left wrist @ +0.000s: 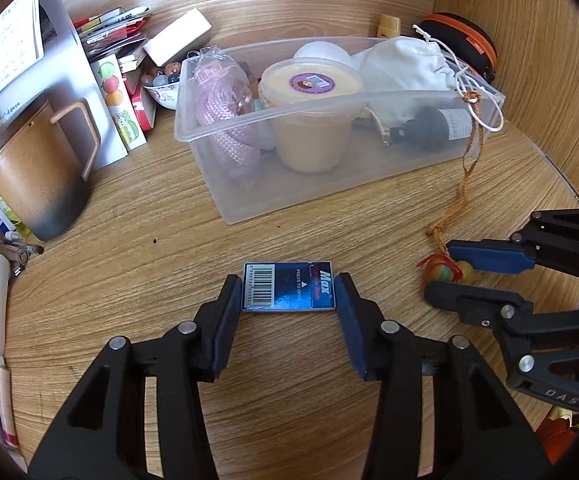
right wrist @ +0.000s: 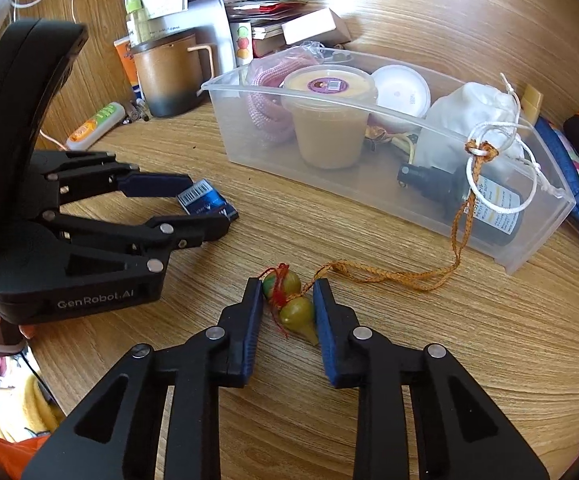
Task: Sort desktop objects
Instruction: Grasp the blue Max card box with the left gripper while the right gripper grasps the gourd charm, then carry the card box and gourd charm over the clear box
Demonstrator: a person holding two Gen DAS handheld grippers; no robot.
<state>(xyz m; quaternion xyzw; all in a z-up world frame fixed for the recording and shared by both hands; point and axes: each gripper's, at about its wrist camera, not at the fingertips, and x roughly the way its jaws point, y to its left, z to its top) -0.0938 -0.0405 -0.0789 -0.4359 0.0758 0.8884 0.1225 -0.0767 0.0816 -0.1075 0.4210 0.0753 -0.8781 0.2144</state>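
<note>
On the desk just in front of the clear bin (left wrist: 329, 184), you've got both grippers loaded. Left gripper (left wrist: 289, 288) is clamped on the blue box (left wrist: 288, 287), pads on its short ends, so its long axis runs straight across btw the jaws; box lies flat on the wood. Right gripper (right wrist: 287, 306) is closed on the gourd charm (right wrist: 291, 304), pads pressing both sides, its long axis running along the fingers, tip toward you.

The bin sits ahead of both grippers, long side facing you. Left is nearer the bin's left end, right nearer the middle and right end. Judging by the task, both items likely go over that near wall, so lift first.

Watch the orange cord (right wrist: 401, 276): it trails from the charm across the desk, up the bin's right end, and looks looped w/ the white drawstring (right wrist: 501, 168) of the pouch (right wrist: 473, 116). Pull the charm far and you may drag the pouch or tip the bin.

Inside, the tub (left wrist: 309, 120), pink rope (left wrist: 225, 112) and dark bottle (left wrist: 441, 124) leave little free floor. The mug (left wrist: 37, 168) stands left of the bin, clear of your path. The two grippers are near each other; keep them apart when you lift.
</note>
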